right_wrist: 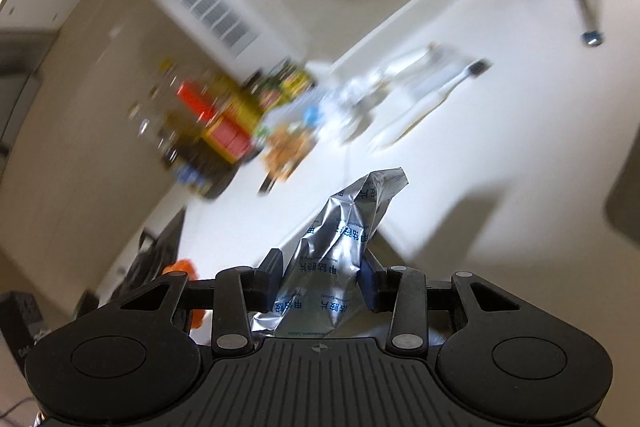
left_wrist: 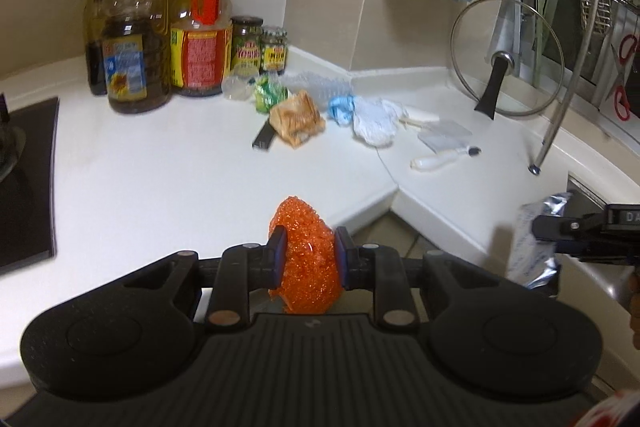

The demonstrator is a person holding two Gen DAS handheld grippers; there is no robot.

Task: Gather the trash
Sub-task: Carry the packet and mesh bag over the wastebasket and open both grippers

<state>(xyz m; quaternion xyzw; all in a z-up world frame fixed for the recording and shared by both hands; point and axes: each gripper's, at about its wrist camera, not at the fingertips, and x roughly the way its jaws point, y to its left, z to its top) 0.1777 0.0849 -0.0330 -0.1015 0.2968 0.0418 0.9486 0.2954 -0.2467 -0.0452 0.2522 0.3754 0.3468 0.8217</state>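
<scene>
Pinching an orange mesh wad (left_wrist: 306, 255) upright between its narrowed jaws, the left gripper (left_wrist: 308, 259) hovers over the white counter (left_wrist: 160, 179); only this view shows the remaining litter sharply. The right gripper (right_wrist: 322, 281) clamps a crumpled foil blister sheet (right_wrist: 340, 247), long axis pointing forward, printed with blue Chinese characters.

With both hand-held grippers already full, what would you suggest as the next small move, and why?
Probably carry both loads to a bin, none is in view: the left hand-held gripper clamps the orange mesh scrubber, the right hand-held gripper the foil packet.
</scene>
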